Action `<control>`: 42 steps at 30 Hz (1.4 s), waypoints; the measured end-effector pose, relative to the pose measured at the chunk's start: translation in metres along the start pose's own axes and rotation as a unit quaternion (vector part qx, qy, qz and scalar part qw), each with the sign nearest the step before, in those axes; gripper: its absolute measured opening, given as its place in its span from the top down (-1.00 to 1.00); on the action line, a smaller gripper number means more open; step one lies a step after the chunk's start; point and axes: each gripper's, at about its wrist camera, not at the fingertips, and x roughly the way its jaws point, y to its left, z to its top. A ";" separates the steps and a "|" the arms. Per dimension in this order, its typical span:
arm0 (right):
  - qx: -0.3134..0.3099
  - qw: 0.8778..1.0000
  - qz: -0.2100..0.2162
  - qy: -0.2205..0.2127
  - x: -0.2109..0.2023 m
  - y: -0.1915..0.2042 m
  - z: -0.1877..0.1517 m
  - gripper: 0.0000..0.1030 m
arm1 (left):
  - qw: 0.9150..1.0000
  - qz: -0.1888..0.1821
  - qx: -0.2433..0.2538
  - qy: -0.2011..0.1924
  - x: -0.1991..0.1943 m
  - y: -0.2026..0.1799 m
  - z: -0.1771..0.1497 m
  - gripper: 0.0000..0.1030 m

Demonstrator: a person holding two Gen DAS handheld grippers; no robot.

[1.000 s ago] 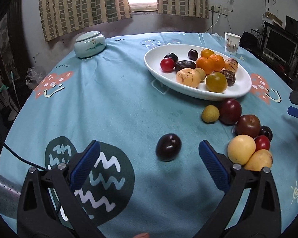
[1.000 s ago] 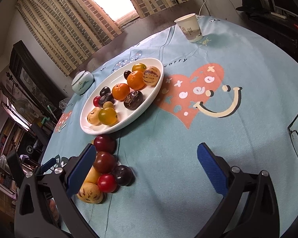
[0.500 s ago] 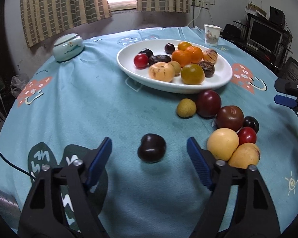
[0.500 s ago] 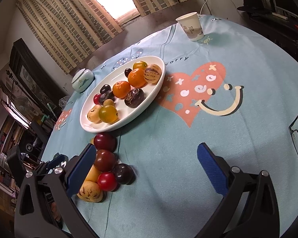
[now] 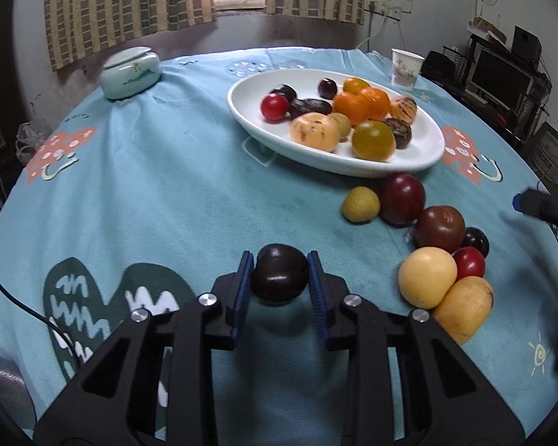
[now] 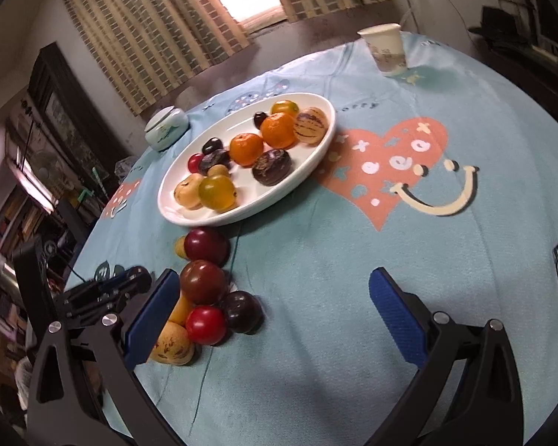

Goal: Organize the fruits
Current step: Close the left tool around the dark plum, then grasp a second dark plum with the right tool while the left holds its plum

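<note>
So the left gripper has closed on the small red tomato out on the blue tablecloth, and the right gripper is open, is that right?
Not quite. In the left wrist view the left gripper is shut on the dark purple round plum, not a red tomato. It is out on the blue tablecloth, and the right wrist view shows the right gripper open.

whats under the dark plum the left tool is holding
Under the dark plum lies the blue tablecloth with the plum's shadow. The left tool hides whether the plum still touches the cloth.

Left tongs (image 5: 279, 278) clamped, right tongs (image 6: 275, 308) agape.
</note>
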 end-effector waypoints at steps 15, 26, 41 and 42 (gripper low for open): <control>-0.116 0.991 -0.059 0.038 0.024 0.028 -0.020 -0.19 | 1.000 0.006 0.002 0.009 0.003 0.000 0.000 0.41; -0.077 0.995 -0.065 -0.008 0.005 0.012 -0.010 -0.19 | 1.000 0.006 0.003 0.009 0.003 0.000 0.000 0.41; -0.125 0.986 -0.096 0.047 0.045 0.023 -0.008 0.14 | 1.000 0.005 0.005 0.019 0.006 -0.001 -0.002 0.41; -0.124 0.986 -0.095 0.050 0.046 0.023 -0.008 0.23 | 1.000 0.004 0.005 0.020 0.007 -0.001 -0.002 0.41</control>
